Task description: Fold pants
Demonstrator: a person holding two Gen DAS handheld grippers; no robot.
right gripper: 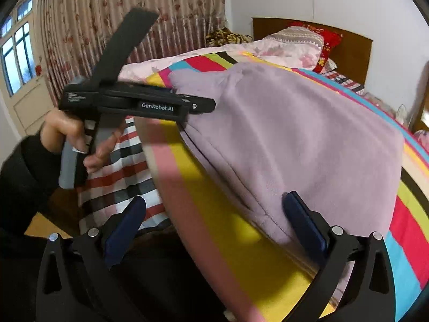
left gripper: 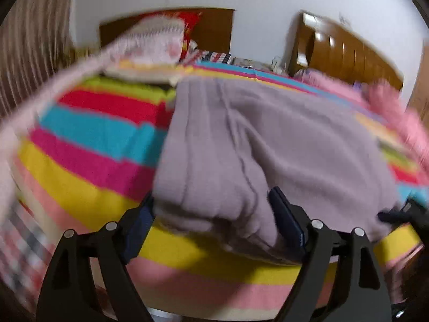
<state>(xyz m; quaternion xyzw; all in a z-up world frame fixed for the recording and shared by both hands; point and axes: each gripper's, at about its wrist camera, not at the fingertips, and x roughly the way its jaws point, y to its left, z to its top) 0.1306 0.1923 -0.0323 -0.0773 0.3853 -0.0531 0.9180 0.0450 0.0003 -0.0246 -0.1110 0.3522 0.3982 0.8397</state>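
Lilac fleece pants (left gripper: 268,139) lie flat on a bright striped bedspread (left gripper: 88,145). My left gripper (left gripper: 214,217) stands open at their near edge, with a bunched fold of the fabric between its wide-apart pads. The right gripper (left gripper: 402,212) shows as a dark shape at the pants' right corner. In the right wrist view the pants (right gripper: 295,134) stretch away across the bedspread (right gripper: 241,241). My right gripper (right gripper: 214,225) is open: one pad is over the pants' near hem, the other hangs off the bed's side. A hand (right gripper: 64,131) holds the left gripper (right gripper: 203,106) at the far corner.
A folded pink quilt and a pillow (right gripper: 295,45) lie at the wooden headboard (right gripper: 351,51). A plaid sheet (right gripper: 120,177) hangs down the bed's side. A floral curtain (right gripper: 107,8) and a door (right gripper: 21,75) stand beyond. Something pink (left gripper: 388,99) lies right of the pants.
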